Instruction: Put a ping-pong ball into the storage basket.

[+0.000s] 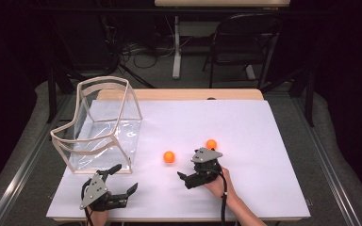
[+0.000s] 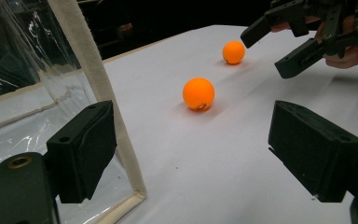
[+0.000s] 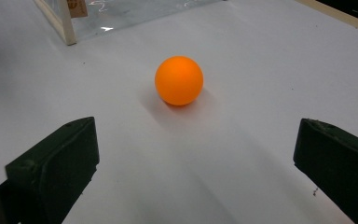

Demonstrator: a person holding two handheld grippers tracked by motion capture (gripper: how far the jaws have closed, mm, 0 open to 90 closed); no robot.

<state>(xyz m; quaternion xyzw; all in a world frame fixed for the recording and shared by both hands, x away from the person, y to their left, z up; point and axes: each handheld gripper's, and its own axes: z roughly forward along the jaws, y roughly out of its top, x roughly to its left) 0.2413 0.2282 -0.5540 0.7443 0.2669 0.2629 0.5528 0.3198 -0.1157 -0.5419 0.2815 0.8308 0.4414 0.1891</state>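
Note:
Two orange balls lie on the white table top (image 1: 264, 188). The nearer ball (image 1: 169, 157) (image 2: 198, 93) (image 3: 179, 80) rests just ahead of my right gripper (image 1: 185, 170) (image 3: 191, 163), whose jaws stand wide open and empty, pointing left at it. The second ball (image 1: 211, 144) (image 2: 233, 52) sits behind that gripper's grey plate. My left gripper (image 1: 125, 178) (image 2: 196, 154) is open and empty at the front left, beside the near corner of a clear bag. From the left gripper view, the right gripper (image 2: 279, 46) appears beyond the balls.
A clear plastic bag with cream trim (image 1: 99, 122) (image 2: 28, 70) (image 3: 70, 18) stands upright and open-topped at the table's left. A black folding chair (image 1: 245, 42) and a table leg (image 1: 176, 47) stand on the floor beyond the far edge.

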